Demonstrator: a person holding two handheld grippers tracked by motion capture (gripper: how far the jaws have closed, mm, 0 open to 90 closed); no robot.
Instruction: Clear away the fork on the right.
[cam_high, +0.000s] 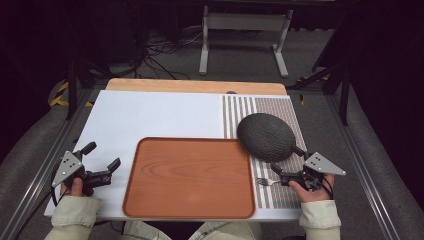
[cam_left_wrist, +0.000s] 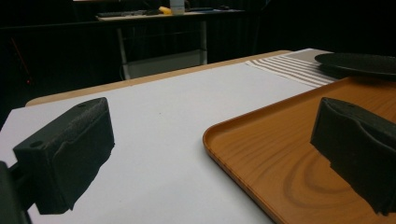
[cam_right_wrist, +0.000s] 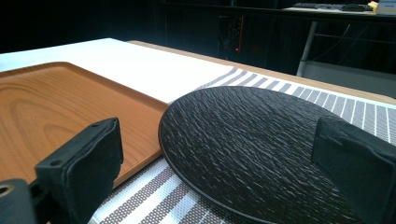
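A brown wooden tray (cam_high: 190, 177) lies at the table's front middle. To its right, a black textured round plate (cam_high: 265, 136) rests on a striped placemat (cam_high: 280, 197). A small fork (cam_high: 265, 181) lies on the mat just right of the tray. My left gripper (cam_high: 102, 156) hovers open left of the tray, with nothing between its pads (cam_left_wrist: 70, 154). The tray's corner (cam_left_wrist: 261, 154) lies between the jaws farther ahead, and the plate (cam_left_wrist: 359, 63) is far right. My right gripper (cam_high: 287, 161) is open beside the plate's near edge. The plate (cam_right_wrist: 247, 135) spreads just ahead of its jaws, with the tray (cam_right_wrist: 56, 107) to the left.
A white board (cam_high: 150, 117) covers the table's left and middle, with a wooden edge (cam_high: 195, 86) behind it. Metal rails run along both sides. A grey stand (cam_high: 245, 25) and cables sit on the floor beyond.
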